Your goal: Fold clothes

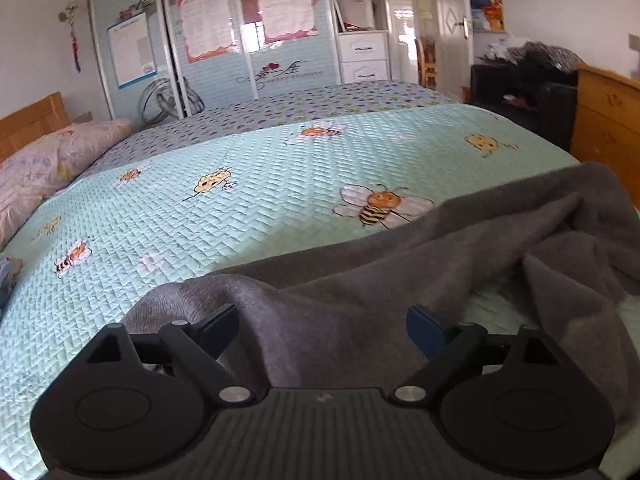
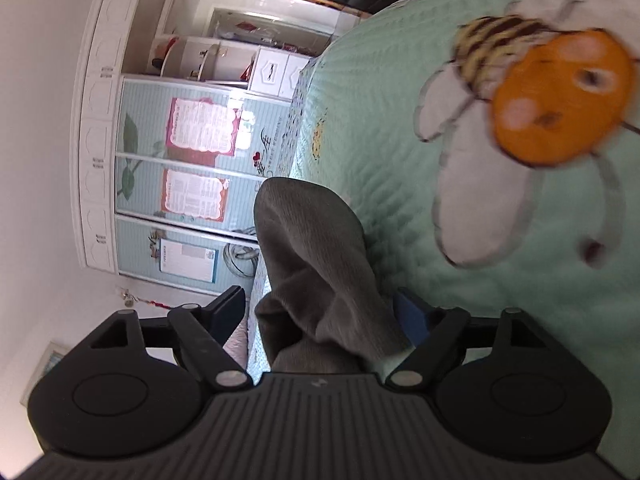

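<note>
- Your left gripper [image 1: 322, 330] has its jaws spread wide. A raised ridge of the grey garment [image 1: 460, 248] runs up between them, but neither pad presses on it, so nothing is grasped on this side.
- Your right gripper [image 2: 320, 312] is turned on its side and is likewise released. A bunched end of the grey garment [image 2: 312, 256] stands between the fingers; it lies against or very near one pad, well apart from the other, and is not clamped.
- The garment lies crumpled on the near part of the green bee-print quilt [image 1: 260, 200] covering the bed, its far edge rumpled rather than flat.
- Judgement: with both tools open around fabric, you are positioned either to take hold or to let go. The cloth is placed on the broad quilt because it gives a flat surface for spreading.
- No completed fold is visible; treat the task as at an early stage.
</note>
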The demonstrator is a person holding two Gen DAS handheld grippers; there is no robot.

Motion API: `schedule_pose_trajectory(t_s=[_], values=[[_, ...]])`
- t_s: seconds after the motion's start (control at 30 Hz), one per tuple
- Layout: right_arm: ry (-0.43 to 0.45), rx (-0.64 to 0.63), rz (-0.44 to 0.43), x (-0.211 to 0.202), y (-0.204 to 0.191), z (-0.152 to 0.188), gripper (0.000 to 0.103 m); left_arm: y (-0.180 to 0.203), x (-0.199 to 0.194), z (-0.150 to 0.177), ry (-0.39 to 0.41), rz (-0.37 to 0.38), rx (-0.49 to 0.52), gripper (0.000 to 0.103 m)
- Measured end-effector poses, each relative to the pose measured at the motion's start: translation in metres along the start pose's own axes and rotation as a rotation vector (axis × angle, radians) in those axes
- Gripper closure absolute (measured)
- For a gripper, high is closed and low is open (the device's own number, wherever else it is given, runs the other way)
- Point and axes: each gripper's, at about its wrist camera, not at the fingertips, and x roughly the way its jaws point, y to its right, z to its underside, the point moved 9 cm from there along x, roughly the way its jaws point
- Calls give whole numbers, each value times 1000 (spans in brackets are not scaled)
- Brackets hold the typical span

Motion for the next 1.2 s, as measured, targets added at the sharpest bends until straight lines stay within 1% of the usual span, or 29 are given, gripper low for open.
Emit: schedule_pose_trajectory(t_s=[0.07, 0.13, 0.17, 0.2, 0.23, 0.27, 0.3, 0.33, 0.37, 0.43, 0.47, 0.5, 0.57, 0.6, 0.63, 0.67, 0.7, 0.73, 0.8, 0.83, 0.87, 0.9, 0.93, 1.0, 1.07, 1.1, 1.13, 1.17, 1.2], values=[[-13, -50, 22, 15, -5, -3, 21, -10, 12, -3, 21, 0, -34, 8], [-35, -116, 47, 33, -12, -3, 21, -21, 25, -2, 33, 0, -71, 7], [-50, -150, 64, 42, -15, -3, 22, -27, 32, 0, 33, 1, -93, 7], [-68, -197, 94, 51, -19, -2, 25, -31, 38, 4, 31, 5, -113, 7], [-83, -256, 138, 59, -23, -1, 40, -34, 43, 7, 34, 10, -126, 7], [-98, -315, 182, 68, -27, 0, 52, -35, 47, 11, 40, 13, -126, 7], [-106, -378, 229, 75, -31, -2, 87, -36, 51, 15, 47, 15, -124, 6], [-102, -445, 281, 80, -38, -6, 91, -35, 55, 20, 53, 18, -118, 4], [-86, -518, 323, 83, -47, -11, 91, -34, 59, 23, 61, 19, -112, 1], [-19, -696, 370, 86, -81, -24, 91, -32, 66, 31, 75, 21, -103, 1], [14, -822, 382, 89, -105, -24, 91, -32, 69, 34, 78, 22, -103, 1], [51, -994, 401, 92, -130, -17, 91, -32, 71, 38, 84, 27, -111, 1], [125, -1448, 442, 103, -178, 24, 91, -32, 75, 42, 97, 31, -121, 1], [122, -1617, 429, 109, -188, 53, 91, -32, 76, 44, 101, 33, -124, 1], [119, -1786, 412, 115, -199, 82, 87, -33, 77, 44, 100, 38, -124, 1], [74, -1909, 381, 121, -202, 111, 81, -33, 77, 44, 100, 43, -124, 1], [-43, -1940, 327, 124, -195, 138, 69, -33, 78, 44, 100, 49, -126, 1], [-171, -1928, 264, 122, -185, 161, 64, -33, 78, 45, 101, 55, -128, 1], [-401, -1834, 139, 108, -168, 196, 64, -34, 78, 46, 101, 65, -132, 1], [-491, -1761, 93, 98, -161, 207, 63, -34, 78, 46, 102, 66, -133, 1], [-558, -1670, 65, 89, -157, 212, 63, -34, 79, 46, 102, 67, -134, 1], [-592, -1567, 50, 82, -154, 210, 63, -34, 79, 46, 103, 68, -134, 1], [-587, -1463, 44, 76, -154, 200, 63, -34, 79, 46, 103, 68, -134, 1], [-531, -1250, 33, 63, -154, 172, 61, -35, 80, 47, 104, 68, -133, 1], [-469, -1025, 21, 48, -153, 137, 52, -35, 80, 47, 105, 71, -134, 1], [-445, -967, 7, 39, -152, 126, 42, -36, 79, 47, 105, 74, -137, 1], [-421, -910, -6, 30, -150, 114, 36, -36, 79, 47, 106, 77, -139, 1], [-414, -877, -20, 20, -148, 109, 32, -36, 80, 47, 107, 79, -141, 1], [-434, -885, -34, 8, -146, 113, 29, -37, 80, 47, 107, 81, -142, 1]])
